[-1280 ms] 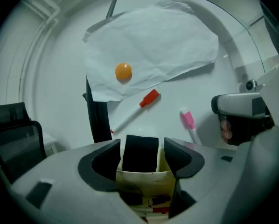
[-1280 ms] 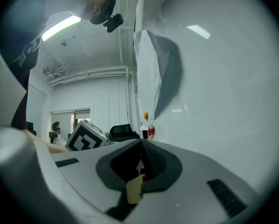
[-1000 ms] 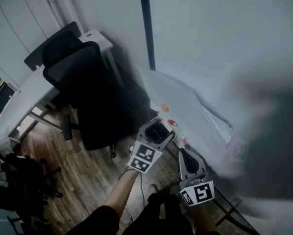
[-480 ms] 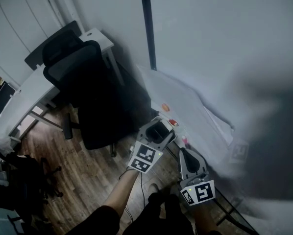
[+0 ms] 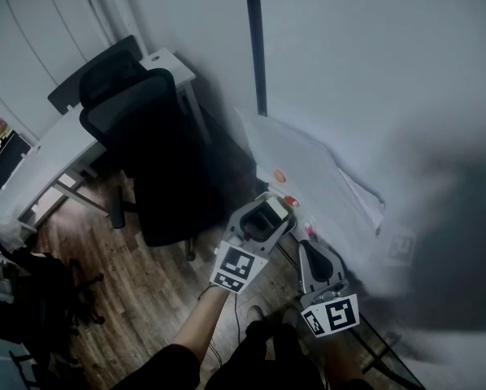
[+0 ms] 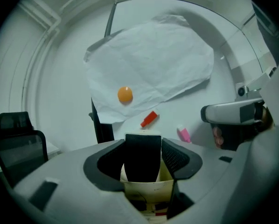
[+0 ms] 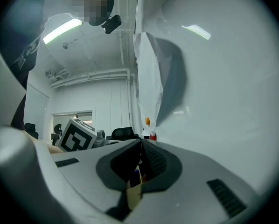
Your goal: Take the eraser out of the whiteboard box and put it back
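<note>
Eraser [image 6: 142, 158], clamped lengthwise in left tool [image 6: 143, 143], end toward whiteboard [image 6: 198, 112]

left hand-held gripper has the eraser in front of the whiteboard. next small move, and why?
Probably lower the left hand-held gripper toward the box without opening. The eraser sits clamped between its pads, off the whiteboard, so taking out looks done and returning remains. No view shows the box, so locate it first.

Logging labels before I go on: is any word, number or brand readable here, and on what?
No readable text in any view.
The two marker cubes bear only square black-and-white patterns; the paper sheet and the eraser show no print.
</note>
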`<state>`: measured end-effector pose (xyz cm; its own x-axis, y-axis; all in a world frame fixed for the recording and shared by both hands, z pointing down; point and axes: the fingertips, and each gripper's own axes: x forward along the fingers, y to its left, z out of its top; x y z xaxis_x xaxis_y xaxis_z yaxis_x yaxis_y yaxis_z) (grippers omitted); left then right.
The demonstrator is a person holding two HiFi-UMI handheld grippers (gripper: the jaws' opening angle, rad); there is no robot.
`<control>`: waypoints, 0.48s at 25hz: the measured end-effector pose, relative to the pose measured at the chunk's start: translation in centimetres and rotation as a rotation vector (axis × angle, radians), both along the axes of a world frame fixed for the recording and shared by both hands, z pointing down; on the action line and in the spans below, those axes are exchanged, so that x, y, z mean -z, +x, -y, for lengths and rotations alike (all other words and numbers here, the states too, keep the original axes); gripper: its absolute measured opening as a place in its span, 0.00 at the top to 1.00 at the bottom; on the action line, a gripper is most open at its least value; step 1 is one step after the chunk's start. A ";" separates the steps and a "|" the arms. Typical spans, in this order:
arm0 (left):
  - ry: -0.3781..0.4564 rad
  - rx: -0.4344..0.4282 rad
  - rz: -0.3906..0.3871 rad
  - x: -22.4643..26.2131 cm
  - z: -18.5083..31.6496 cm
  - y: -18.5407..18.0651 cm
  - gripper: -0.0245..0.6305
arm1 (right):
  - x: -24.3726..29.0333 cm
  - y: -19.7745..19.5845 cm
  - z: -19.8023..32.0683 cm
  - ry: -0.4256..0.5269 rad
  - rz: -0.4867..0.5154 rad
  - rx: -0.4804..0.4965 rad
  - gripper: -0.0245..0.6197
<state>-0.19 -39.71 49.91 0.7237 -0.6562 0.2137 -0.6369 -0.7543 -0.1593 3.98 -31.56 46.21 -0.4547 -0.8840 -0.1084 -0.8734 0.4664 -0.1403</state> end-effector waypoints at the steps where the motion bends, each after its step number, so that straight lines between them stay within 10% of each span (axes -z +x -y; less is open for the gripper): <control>1: 0.020 0.005 -0.021 0.8 -0.2 -0.2 0.60 | 0.3 -0.1 0.0 0.008 0.001 0.006 0.96; 12: 0.213 0.056 -0.145 10.7 -5.0 -2.4 0.60 | 5.8 -1.9 -1.9 0.104 0.007 0.091 0.96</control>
<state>-2.60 -34.75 39.23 0.6978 -0.7153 -0.0371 -0.7046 -0.6762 -0.2152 2.06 -29.64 40.39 -0.5316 -0.8228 -0.2010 -0.8257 0.5563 -0.0933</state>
